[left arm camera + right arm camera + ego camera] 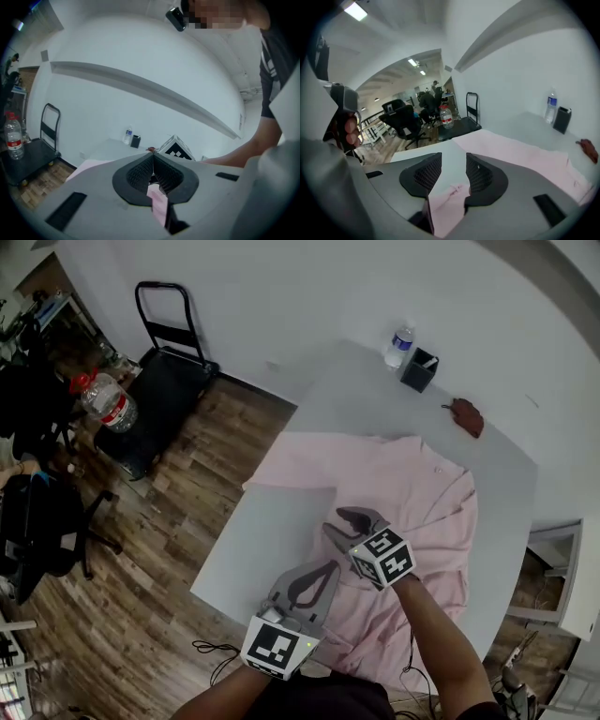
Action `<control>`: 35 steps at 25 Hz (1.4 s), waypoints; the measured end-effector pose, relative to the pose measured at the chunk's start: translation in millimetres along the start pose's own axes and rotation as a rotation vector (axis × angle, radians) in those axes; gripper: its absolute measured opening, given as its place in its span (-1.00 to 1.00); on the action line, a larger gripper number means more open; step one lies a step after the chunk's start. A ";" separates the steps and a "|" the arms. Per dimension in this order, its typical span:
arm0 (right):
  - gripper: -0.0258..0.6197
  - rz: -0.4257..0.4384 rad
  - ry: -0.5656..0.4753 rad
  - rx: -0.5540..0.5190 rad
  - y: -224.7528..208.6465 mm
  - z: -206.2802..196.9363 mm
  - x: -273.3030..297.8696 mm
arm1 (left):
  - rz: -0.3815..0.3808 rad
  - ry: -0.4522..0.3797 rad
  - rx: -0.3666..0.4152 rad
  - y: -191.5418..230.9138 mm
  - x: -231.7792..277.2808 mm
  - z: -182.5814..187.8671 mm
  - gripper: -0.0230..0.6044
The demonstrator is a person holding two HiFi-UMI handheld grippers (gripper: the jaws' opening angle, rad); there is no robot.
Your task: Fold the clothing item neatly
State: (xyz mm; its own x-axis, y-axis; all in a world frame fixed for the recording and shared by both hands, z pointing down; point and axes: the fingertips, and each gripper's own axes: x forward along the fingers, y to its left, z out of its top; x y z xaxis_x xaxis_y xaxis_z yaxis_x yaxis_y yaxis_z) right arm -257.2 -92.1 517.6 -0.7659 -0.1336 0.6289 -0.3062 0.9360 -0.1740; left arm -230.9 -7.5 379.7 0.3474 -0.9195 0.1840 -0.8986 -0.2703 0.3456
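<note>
A pink shirt lies spread over the grey table, one sleeve reaching left along the far side. My right gripper hovers over the shirt's left edge near the middle. Its jaws stand open in the right gripper view, and pink cloth lies below the gap without the pads pressing on it. My left gripper is lower, at the shirt's near left edge. In the left gripper view its pads meet, with a strip of pink cloth caught just behind them.
At the table's far end stand a water bottle and a dark holder, with a brown object beside them. On the wooden floor to the left are a hand truck, a large bottle and office chairs.
</note>
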 end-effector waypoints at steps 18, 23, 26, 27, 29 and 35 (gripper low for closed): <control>-0.42 -0.007 0.430 -0.521 4.3 16.1 220.6 | 0.348 -0.052 -0.125 187.2 -80.1 -23.7 -0.90; -0.42 -0.007 0.449 -0.506 -0.2 5.0 227.0 | 0.349 -0.047 -0.130 200.0 -71.0 -28.5 -0.90; -0.45 0.005 0.455 -0.480 -2.0 -1.0 228.0 | 0.343 -0.036 -0.135 204.2 -63.2 -33.2 -0.90; -0.49 0.017 0.456 -0.466 -1.1 -2.2 227.9 | 0.342 -0.032 -0.139 206.1 -60.1 -34.9 -0.90; -0.66 0.036 0.453 -0.457 3.0 -3.6 228.1 | 0.341 -0.026 -0.154 211.1 -53.9 -38.7 -0.90; -0.83 0.013 0.421 -0.441 1.7 -0.9 225.9 | 0.348 -0.017 -0.167 223.5 -38.8 -44.4 -0.90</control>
State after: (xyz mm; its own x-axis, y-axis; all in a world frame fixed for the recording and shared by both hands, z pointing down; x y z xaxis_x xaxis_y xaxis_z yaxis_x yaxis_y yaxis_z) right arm -430.2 -120.5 660.1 -0.4512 -0.0655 0.8900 0.0339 0.9953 0.0904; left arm -433.3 -19.6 490.6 0.0238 -0.9531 0.3016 -0.9055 0.1073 0.4105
